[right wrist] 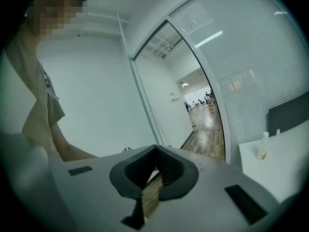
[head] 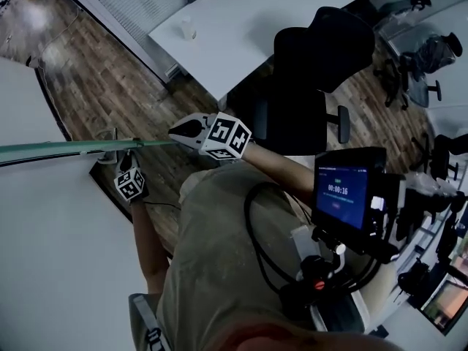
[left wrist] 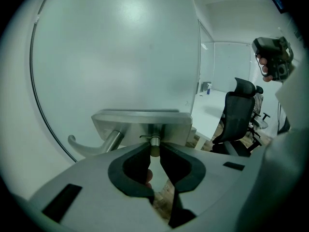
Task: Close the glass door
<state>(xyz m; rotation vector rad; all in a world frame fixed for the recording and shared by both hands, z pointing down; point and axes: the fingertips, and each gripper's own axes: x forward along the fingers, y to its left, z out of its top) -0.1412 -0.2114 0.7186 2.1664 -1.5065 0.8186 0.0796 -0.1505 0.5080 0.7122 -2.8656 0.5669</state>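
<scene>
The glass door (head: 58,150) shows edge-on from above as a green line; in the left gripper view it is a frosted pane (left wrist: 120,47). It carries a metal lock plate (left wrist: 140,122) with a lever handle (left wrist: 91,146) and a small round knob (left wrist: 154,149). My left gripper (left wrist: 154,152) is shut on that knob; in the head view it (head: 126,156) reaches up to the door from below. My right gripper (head: 181,130) sits at the door's free end, jaws shut and empty (right wrist: 154,149), facing the doorway (right wrist: 193,110).
A black office chair (head: 314,64) and a white table (head: 248,20) with a small bottle (head: 188,28) stand behind me on the wood floor. A glass wall with blinds (right wrist: 251,71) flanks the doorway. A screen device (head: 344,196) hangs on my chest.
</scene>
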